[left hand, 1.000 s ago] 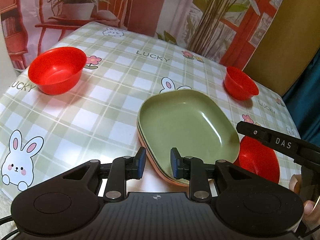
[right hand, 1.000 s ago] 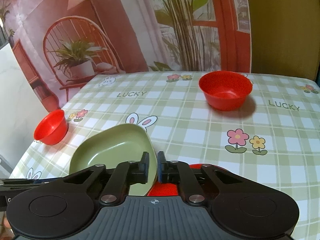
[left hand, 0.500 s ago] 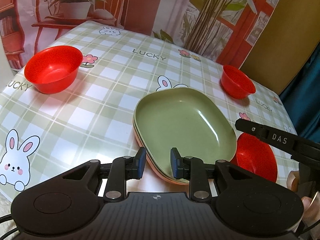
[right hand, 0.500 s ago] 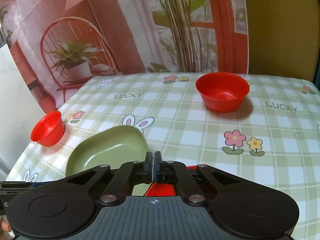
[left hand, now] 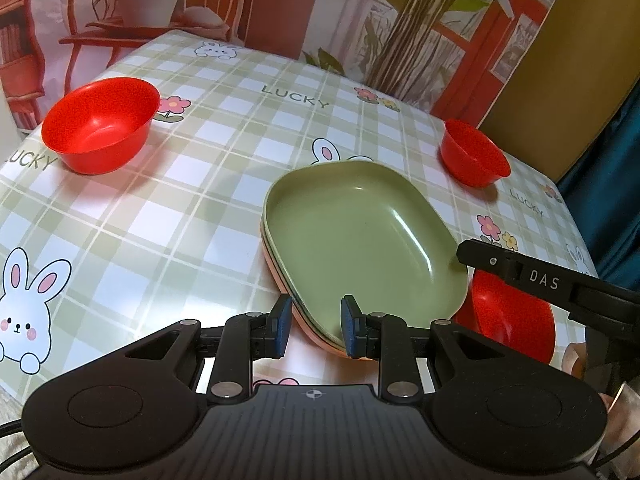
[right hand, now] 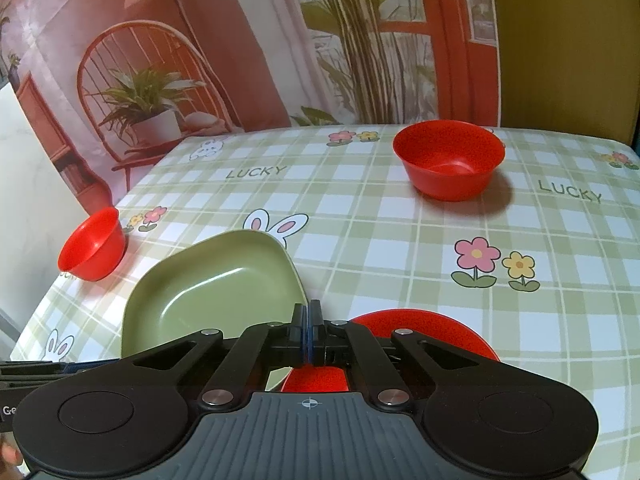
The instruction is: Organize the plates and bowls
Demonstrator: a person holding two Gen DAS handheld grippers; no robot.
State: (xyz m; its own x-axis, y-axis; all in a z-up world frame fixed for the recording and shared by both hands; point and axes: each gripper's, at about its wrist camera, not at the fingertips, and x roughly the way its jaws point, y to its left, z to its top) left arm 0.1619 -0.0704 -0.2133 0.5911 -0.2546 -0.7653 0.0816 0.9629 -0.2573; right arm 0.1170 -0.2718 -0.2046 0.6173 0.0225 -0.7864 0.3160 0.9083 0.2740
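On a checked tablecloth [left hand: 208, 200], the left gripper [left hand: 313, 326] straddles the near rim of stacked green plates [left hand: 360, 236] with its fingers apart — beside it, the right gripper [right hand: 308, 334] is pinched tight on a red bowl's [right hand: 440, 328] rim.

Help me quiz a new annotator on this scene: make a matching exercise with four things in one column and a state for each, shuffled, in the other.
Things
1. green plate
2. left hand-held gripper
3. right hand-held gripper
4. far-left red bowl

States
A. jaws shut
B. jaws apart
C. stacked on a pink plate
D. standing alone, empty

Pairs: 1-C, 2-B, 3-A, 4-D
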